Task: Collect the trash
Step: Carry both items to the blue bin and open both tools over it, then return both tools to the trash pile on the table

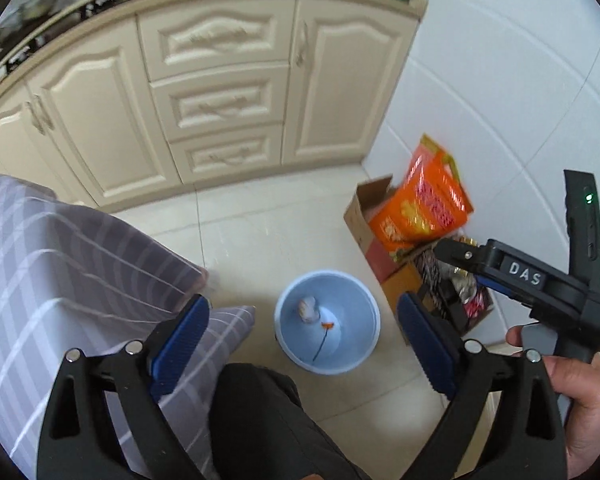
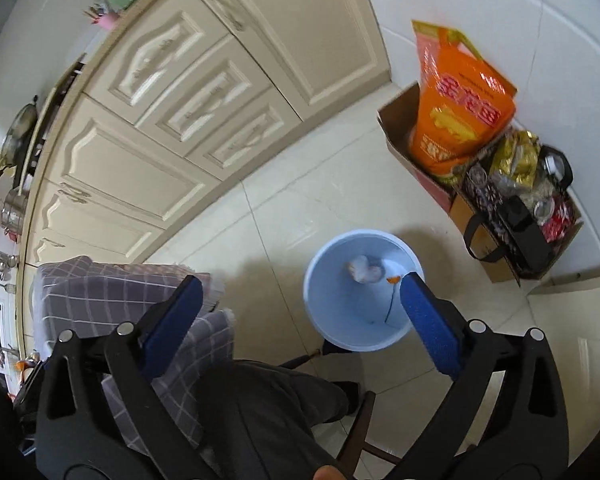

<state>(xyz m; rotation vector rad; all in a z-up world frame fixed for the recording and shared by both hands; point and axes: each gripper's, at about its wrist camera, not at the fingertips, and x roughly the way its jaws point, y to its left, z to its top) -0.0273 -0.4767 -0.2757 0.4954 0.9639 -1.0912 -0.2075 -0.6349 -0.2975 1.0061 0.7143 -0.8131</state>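
Note:
A light blue bin [image 1: 366, 322] [image 2: 336, 312] stands on the tiled floor below both grippers. At its bottom lie a crumpled white wad [image 1: 308, 308] [image 2: 365, 270] and a small orange scrap [image 1: 327, 325] [image 2: 393, 279] on a dark stem. My left gripper [image 1: 303, 299] hovers above the bin, open, with nothing between its blue pads [image 1: 180, 352]. My right gripper [image 2: 301, 279] is open too and holds nothing; its right pad [image 2: 428, 320] overlaps the bin's rim in the picture. In the left wrist view a hand [image 1: 580, 392] grips the right gripper's black body [image 1: 524, 278].
A grey checked cloth [image 1: 60, 260] [image 2: 112, 292] hangs at the left. A dark trouser leg [image 1: 260, 420] [image 2: 268, 400] is beneath the grippers. Cream cabinets [image 1: 220, 80] line the back. A cardboard box [image 2: 400, 136] with an orange bag [image 1: 424, 208] [image 2: 460, 112] and a dark tote [image 2: 512, 216] sit by the white wall.

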